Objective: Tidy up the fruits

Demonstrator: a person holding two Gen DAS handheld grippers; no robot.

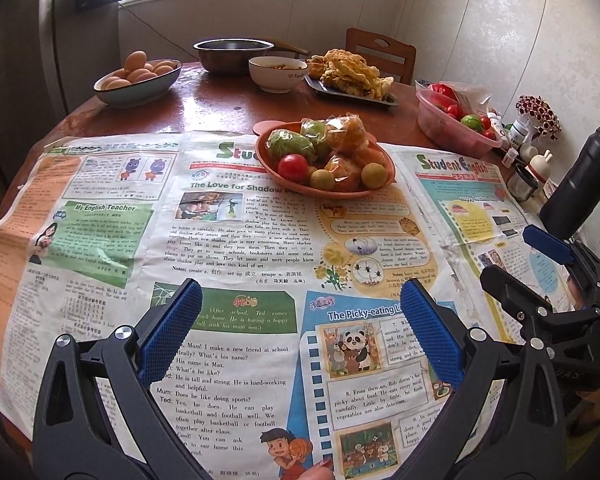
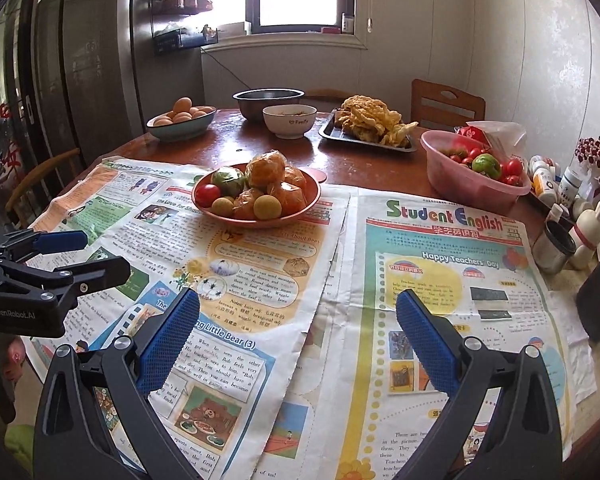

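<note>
An orange-pink plate of mixed fruit sits on the spread newspapers. It holds wrapped oranges, wrapped green fruits, a red tomato and small yellow-green fruits. My left gripper is open and empty, low over the paper, well short of the plate. My right gripper is open and empty, also short of the plate. Each gripper shows in the other's view.
A pink basin of tomatoes and a green fruit stands at the right. Behind are a bowl of eggs, a metal bowl, a white bowl and a tray of fried food. A black bottle, small bottles and a cup line the right edge.
</note>
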